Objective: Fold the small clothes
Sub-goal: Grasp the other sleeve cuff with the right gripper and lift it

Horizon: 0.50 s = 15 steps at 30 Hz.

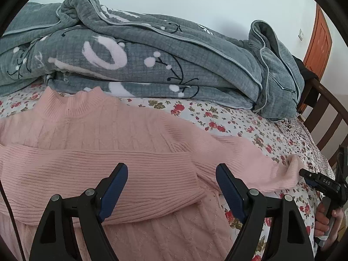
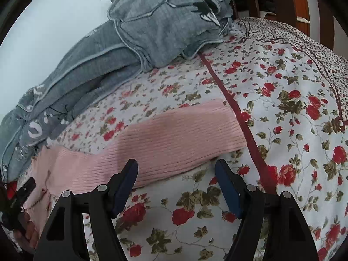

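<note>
**A:** Where's the garment lying?

**B:** The pink ribbed sweater (image 1: 113,134) lies flat on the bed, on the floral bedsheet (image 1: 217,117), collar toward the far side. One sleeve (image 1: 97,174) is folded across the chest, with its cuff end just ahead of my left gripper (image 1: 171,169). The other sleeve (image 2: 174,139) stretches straight out over the sheet to my right.

**A:** And your left jaws?

**B:** Wide apart and holding nothing. They hang over the folded sleeve and the sweater's body; I can't tell whether the tips touch the knit.

**A:** The right side?

**B:** My right gripper (image 2: 176,167) is parted too, with nothing between the pads. From its own camera, the outstretched sleeve runs across just beyond the fingertips, and its cuff lies near a dark red stripe (image 2: 235,106) printed on the sheet. From the left camera, that gripper sits at the sleeve's cuff end, at the edge of the frame, with my hand (image 1: 326,224) wrapped round its handle.

**A:** What else is on the bed?

**B:** A grey fleece blanket (image 1: 152,50) with white and black blossom patterns, heaped in thick folds along the far side against a pale wall (image 1: 195,0). It lies close behind the sweater's collar. A dark wooden bed rail (image 1: 326,113) closes off the right end, with an orange-brown door (image 1: 319,43) past it.
</note>
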Motion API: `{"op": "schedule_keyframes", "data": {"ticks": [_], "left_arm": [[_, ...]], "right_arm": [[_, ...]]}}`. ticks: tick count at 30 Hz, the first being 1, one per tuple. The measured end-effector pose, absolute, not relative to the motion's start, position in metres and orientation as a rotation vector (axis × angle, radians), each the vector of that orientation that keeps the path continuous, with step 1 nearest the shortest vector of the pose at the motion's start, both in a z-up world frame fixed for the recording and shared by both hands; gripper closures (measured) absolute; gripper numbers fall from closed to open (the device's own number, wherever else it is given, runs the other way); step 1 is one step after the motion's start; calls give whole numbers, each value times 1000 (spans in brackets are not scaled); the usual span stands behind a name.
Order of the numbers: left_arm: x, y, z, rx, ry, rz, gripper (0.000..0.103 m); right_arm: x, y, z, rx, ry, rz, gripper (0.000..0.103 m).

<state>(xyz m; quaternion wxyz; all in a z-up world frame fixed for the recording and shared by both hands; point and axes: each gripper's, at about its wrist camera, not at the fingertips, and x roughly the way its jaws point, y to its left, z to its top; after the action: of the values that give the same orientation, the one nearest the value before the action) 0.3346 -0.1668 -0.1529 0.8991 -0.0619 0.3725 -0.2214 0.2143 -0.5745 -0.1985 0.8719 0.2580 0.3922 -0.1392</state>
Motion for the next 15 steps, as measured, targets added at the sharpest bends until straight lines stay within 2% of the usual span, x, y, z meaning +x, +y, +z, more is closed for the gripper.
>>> {"op": "schedule_keyframes", "data": {"ticks": [7,8,10,11,12,15], "left_arm": [[335,-167,-153,-130,779,-461,21],[335,-167,-153,-131,781,-461,21],[334,-166,-153,-135,781,-461,21],[335,-166,-153,-136,781,-461,21],[335,-166,-153,-139,782,-460,21],[335,-163,-153,-152,778,-459,21]], "right_arm": [[230,-587,-197,564,829,-297,31],[231,-591,-198,575,819,-303,35],[232,-597,-200,587,806,-339,57],[232,-597,-201,583,801,-358,86],[231,-598,-202,596,793,-336,97],[218,-600,-196,624,741,-314,97]]}}
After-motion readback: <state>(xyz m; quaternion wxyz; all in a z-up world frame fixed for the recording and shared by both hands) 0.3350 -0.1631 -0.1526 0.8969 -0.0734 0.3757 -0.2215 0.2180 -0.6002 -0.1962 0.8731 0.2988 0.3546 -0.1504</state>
